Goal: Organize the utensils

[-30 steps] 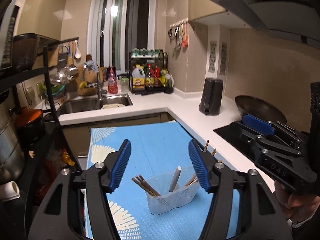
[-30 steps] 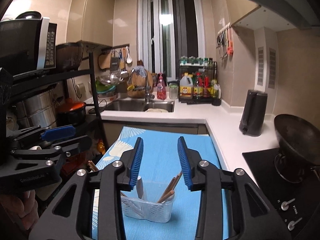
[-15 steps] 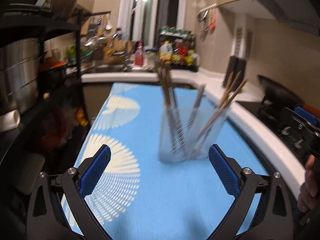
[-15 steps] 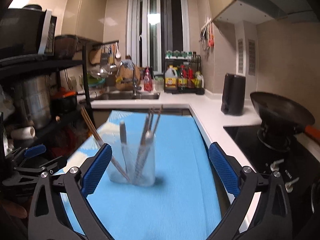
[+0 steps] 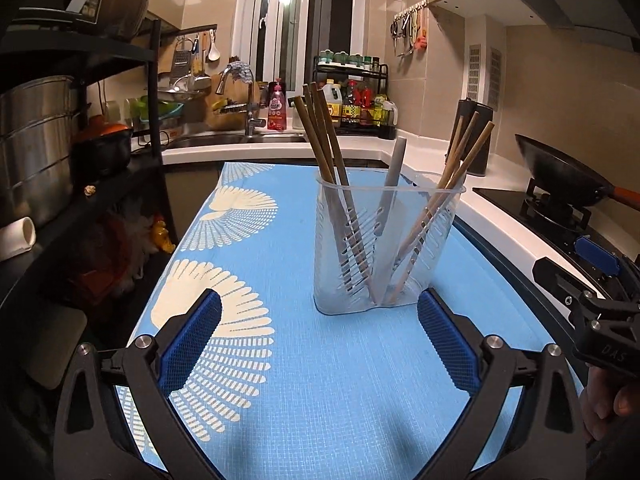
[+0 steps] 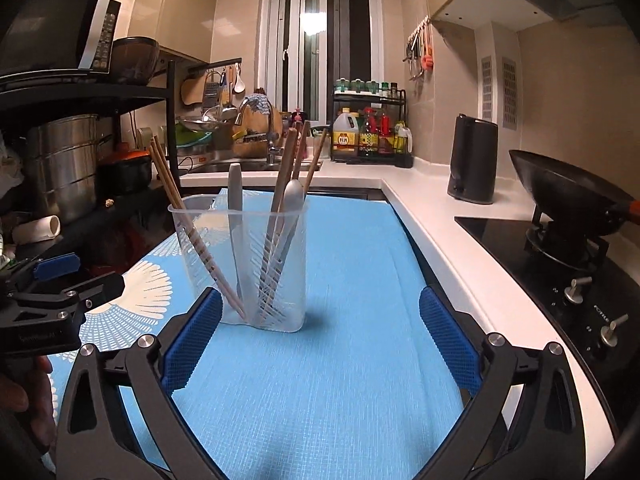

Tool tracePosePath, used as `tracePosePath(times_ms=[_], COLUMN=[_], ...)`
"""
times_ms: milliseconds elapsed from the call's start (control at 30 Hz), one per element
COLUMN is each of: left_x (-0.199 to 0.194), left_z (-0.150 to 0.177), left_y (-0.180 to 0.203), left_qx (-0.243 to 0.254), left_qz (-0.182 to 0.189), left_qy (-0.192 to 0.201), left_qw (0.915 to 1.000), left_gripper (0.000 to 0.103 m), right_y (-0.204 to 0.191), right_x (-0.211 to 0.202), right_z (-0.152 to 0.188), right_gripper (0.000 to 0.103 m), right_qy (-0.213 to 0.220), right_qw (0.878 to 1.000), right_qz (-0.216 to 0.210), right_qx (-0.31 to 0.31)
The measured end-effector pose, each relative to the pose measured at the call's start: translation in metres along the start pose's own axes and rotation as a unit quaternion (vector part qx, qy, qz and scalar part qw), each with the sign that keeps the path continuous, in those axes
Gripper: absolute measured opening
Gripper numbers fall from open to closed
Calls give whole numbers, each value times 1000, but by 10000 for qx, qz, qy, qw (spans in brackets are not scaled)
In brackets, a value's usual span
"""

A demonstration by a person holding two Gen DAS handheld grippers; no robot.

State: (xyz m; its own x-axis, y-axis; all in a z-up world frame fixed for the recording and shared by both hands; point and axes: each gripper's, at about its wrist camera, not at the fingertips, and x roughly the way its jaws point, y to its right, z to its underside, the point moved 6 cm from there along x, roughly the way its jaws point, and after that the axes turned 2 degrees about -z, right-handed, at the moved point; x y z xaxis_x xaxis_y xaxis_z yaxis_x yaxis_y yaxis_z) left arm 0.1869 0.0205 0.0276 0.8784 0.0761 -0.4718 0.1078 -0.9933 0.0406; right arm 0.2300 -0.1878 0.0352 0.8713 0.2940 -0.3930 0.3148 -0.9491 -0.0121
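A clear plastic utensil holder stands upright on the blue mat. It holds several wooden chopsticks and grey utensil handles. The holder also shows in the right wrist view, with chopsticks and grey handles in it. My left gripper is open and empty, low over the mat just in front of the holder. My right gripper is open and empty, in front of the holder and a little to its right. Each gripper shows at the other view's edge.
A black wok sits on the hob at the right. A black kettle stands on the white counter. A dark rack with steel pots is at the left. The sink and bottle rack are at the back.
Both grippers have dropped from above the holder to mat level in front of it. Their jaws have opened wide. The holder and utensils have not moved.
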Motion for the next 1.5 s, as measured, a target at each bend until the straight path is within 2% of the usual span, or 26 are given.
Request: tracePosePath(times_ms=[733, 1500], left_x=[-1, -1], left_z=[3, 0], left_y=[1, 5], left_qx=[-13, 51], left_qz=[33, 31], left_qy=[3, 11], left_qw=[10000, 10000], left_gripper=[95, 95], right_y=[13, 12], right_x=[6, 5], right_z=[4, 3], right_gripper=[97, 97], right_qy=[15, 44], right_qw=[9997, 9998], right_qz=[188, 192], right_qx=[124, 80])
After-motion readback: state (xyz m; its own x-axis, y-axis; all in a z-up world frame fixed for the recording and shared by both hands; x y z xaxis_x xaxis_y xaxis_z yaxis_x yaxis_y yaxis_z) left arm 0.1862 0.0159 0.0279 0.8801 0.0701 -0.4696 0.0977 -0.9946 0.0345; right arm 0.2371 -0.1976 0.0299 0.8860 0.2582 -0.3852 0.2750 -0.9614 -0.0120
